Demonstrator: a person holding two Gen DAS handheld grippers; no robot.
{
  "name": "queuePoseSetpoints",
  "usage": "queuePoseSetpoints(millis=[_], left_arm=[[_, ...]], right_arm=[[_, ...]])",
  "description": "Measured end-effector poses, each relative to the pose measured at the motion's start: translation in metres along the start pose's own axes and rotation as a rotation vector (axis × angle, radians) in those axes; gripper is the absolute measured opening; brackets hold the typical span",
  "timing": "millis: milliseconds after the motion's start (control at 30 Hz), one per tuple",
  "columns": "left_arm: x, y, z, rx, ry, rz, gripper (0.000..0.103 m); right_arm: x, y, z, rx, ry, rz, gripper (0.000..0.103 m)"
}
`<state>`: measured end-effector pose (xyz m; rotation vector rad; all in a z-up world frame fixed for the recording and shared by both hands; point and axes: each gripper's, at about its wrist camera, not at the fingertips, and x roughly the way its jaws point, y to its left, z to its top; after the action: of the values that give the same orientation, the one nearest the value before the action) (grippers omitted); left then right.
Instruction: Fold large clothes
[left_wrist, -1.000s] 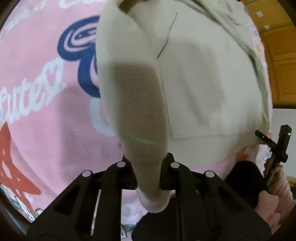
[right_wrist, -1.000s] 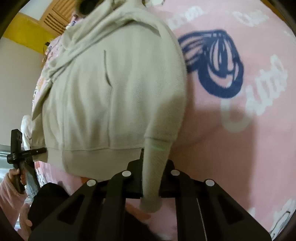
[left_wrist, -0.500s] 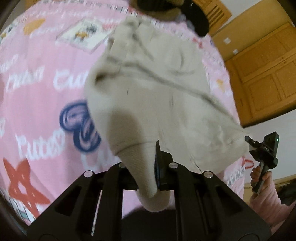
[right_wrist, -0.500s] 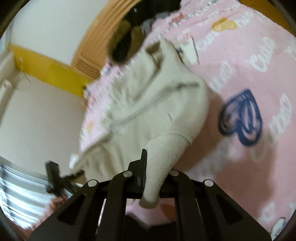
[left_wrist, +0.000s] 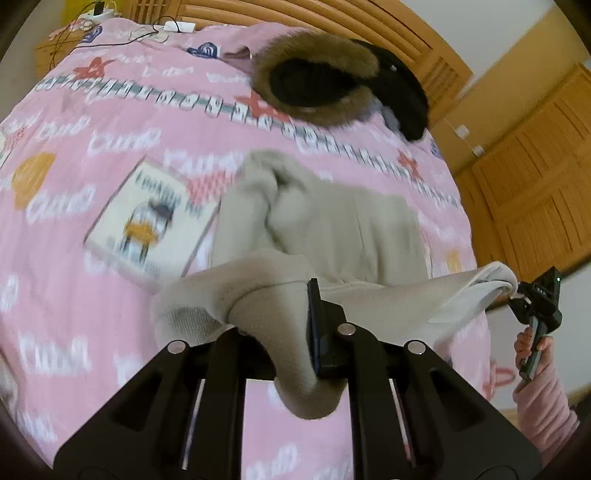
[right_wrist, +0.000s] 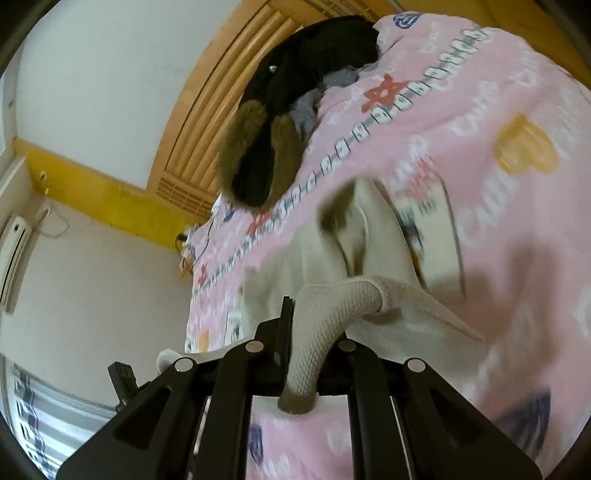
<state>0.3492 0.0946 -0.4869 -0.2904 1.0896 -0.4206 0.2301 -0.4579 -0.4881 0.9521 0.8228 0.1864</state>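
Though clamped, waffle-knit cream hoodie (left_wrist: 325, 229).

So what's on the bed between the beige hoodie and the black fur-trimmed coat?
Nothing but bare pink bedspread, crossed by its printed border strip. The left wrist view shows it best: the hoodie lies short of the coat, not touching it.

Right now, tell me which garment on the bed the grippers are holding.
The beige hoodie: left gripper and right gripper each pinch its fabric. The black fur-trimmed coat lies untouched near the headboard.

Fur-trimmed black coat (left_wrist: 332, 77) on pink bedspread (left_wrist: 110, 122)
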Motion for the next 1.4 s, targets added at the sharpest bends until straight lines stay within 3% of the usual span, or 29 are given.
queuePoseSetpoints(millis=[100, 200, 300, 333, 500, 600, 667, 767, 800, 900, 933, 967, 1000, 1067, 1133, 1200, 1300, 1400], left_arm=[[0.035, 0.0, 0.047, 0.001, 0.009, 0.055, 0.011], [0.086, 0.009, 0.09, -0.072, 0.074, 0.12, 0.011], [0.123, 0.013, 0.106, -0.109, 0.146, 0.158, 0.011], [0.135, 0.015, 0.111, -0.11, 0.16, 0.187, 0.011], [0.162, 0.037, 0.123, -0.201, 0.21, 0.196, 0.012], [0.171, 0.047, 0.128, -0.262, 0.235, 0.147, 0.016], [0.171, 0.056, 0.133, -0.331, 0.23, 0.068, 0.022], [0.172, 0.067, 0.139, -0.39, 0.247, -0.003, 0.03], [0.172, 0.067, 0.141, -0.393, 0.253, -0.026, 0.038], [0.163, 0.076, 0.15, -0.45, 0.269, -0.144, 0.052], [0.159, 0.079, 0.153, -0.469, 0.276, -0.173, 0.056], [0.154, 0.082, 0.158, -0.471, 0.279, -0.188, 0.07], [0.147, 0.082, 0.164, -0.452, 0.273, -0.167, 0.075], [0.13, 0.083, 0.179, -0.421, 0.24, -0.163, 0.076], [0.116, 0.083, 0.186, -0.4, 0.194, -0.101, 0.077], [0.113, 0.071, 0.179, -0.374, 0.175, -0.089, 0.08], [0.132, 0.039, 0.146, -0.275, 0.222, -0.077, 0.08], [0.169, 0.009, 0.098, -0.213, 0.299, -0.086, 0.08]], right_arm=[[0.051, 0.003, 0.05, -0.015, -0.005, -0.048, 0.009], [0.107, -0.004, 0.085, -0.008, 0.052, -0.138, 0.009], [0.152, -0.025, 0.103, 0.047, 0.114, -0.227, 0.009], [0.16, -0.028, 0.105, 0.045, 0.119, -0.237, 0.009], [0.186, -0.06, 0.119, 0.131, 0.163, -0.239, 0.009], [0.201, -0.075, 0.127, 0.199, 0.19, -0.216, 0.017], [0.206, -0.085, 0.129, 0.274, 0.198, -0.183, 0.031], [0.195, -0.091, 0.142, 0.33, 0.111, -0.161, 0.065], [0.189, -0.091, 0.148, 0.337, 0.077, -0.15, 0.068], [0.176, -0.075, 0.156, 0.26, 0.077, -0.136, 0.055], [0.173, -0.064, 0.152, 0.201, 0.105, -0.135, 0.051], [0.168, -0.05, 0.143, 0.116, 0.142, -0.144, 0.051], [0.163, -0.034, 0.127, 0.028, 0.183, -0.134, 0.049], [0.159, -0.013, 0.085, -0.075, 0.282, -0.096, 0.049], [0.163, -0.003, 0.033, -0.125, 0.389, -0.047, 0.047], [0.186, -0.002, -0.024, -0.157, 0.506, -0.078, 0.042], [0.227, -0.008, -0.069, -0.215, 0.555, -0.198, 0.034], [0.265, -0.023, -0.069, -0.176, 0.503, -0.303, 0.028]])
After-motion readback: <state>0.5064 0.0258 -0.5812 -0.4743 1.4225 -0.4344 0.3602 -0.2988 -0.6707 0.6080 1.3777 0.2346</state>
